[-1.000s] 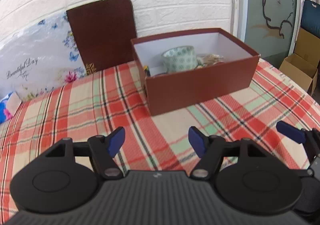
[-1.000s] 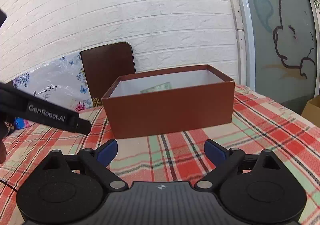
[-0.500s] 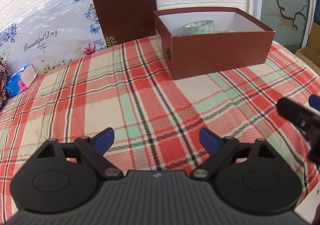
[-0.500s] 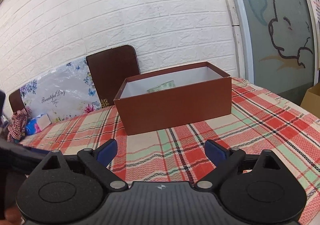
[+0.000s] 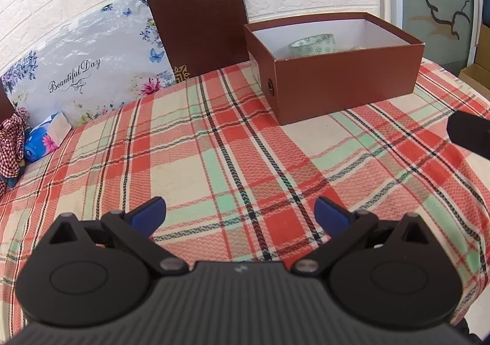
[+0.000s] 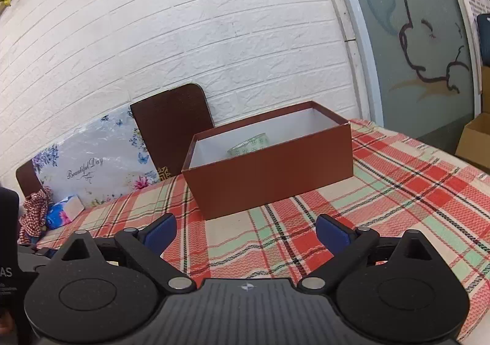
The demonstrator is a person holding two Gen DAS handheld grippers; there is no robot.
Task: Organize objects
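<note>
White brick wall behind, plaid tablecloth [image 5: 214, 145] covering the table, red/green/cream checks. Left to right in the left wrist view: checked cloth bundle [image 5: 12, 142] at 9 o'clock on the table edge, blue tissue pack [image 5: 43, 136] just beside it, floral "Beautiful Day" board [image 5: 92, 69] leaning on the wall, dark brown panel [image 5: 199, 23] at 12 o'clock leaning too; both look parked out of the work area. Brown box [image 5: 337, 75] at 1 o'clock, open top, white inside, standing on the cloth well apart from both grippers. Patterned tape roll [image 5: 312, 44] sits inside near the back wall, something pale beside it, too hidden to name. Judging by that, the box is the collecting spot, and items are already dropped in.

Left gripper [image 5: 240, 211]: blue pads spread wide, nothing between them, low over bare cloth at 6 o'clock. Right gripper [image 6: 246, 230]: also spread wide, empty, pointed at the box [image 6: 269, 167] front wall; the tape roll [image 6: 249, 144] peeks over the rim. Black edge at 3 o'clock in the left view is probably the right gripper's body.

No loose item visible on the cloth in reach. Guess: task near done or paused between picks; both claws held open, ready for whatever comes next. Tissue pack [image 6: 64, 211] is the only candidate left, uncertain.
</note>
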